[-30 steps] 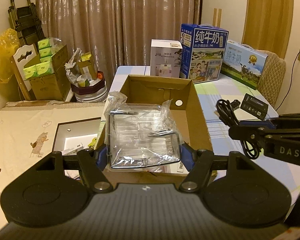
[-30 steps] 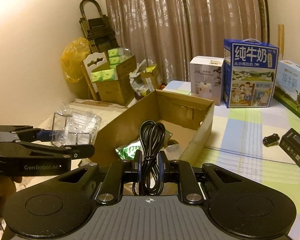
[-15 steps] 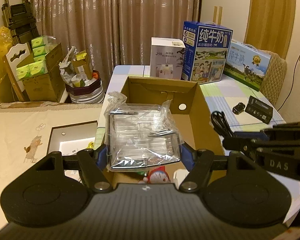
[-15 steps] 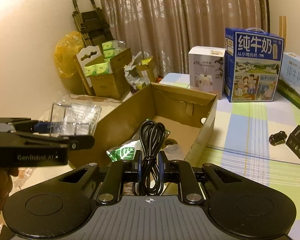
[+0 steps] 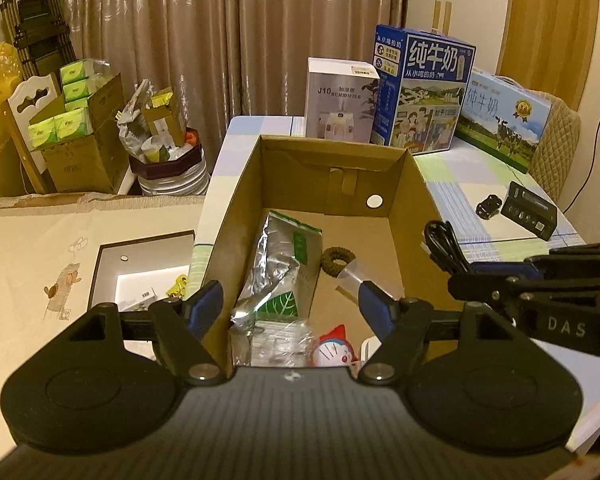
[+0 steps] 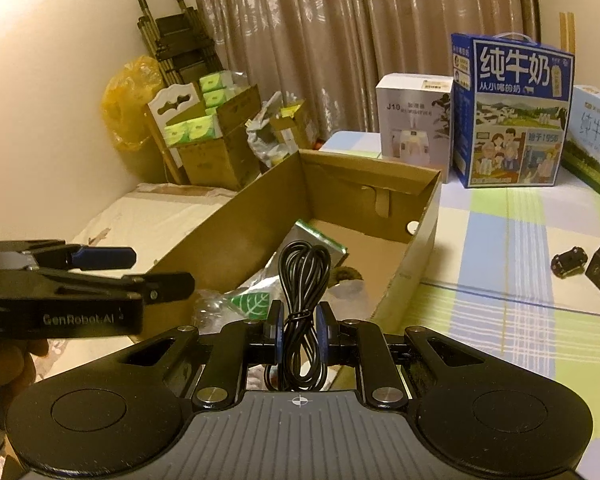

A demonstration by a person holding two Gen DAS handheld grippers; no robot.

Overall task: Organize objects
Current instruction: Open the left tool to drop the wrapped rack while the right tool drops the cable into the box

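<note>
The cardboard box stands at the desk edge nearest the bed, with a clear plastic packet lying at its near end under the released, empty left claw. The right claw is clenched on the coiled black cable (its loops hang loose). I think it should be carried over the free middle floor, lowered past the rim, and only then released.
</note>
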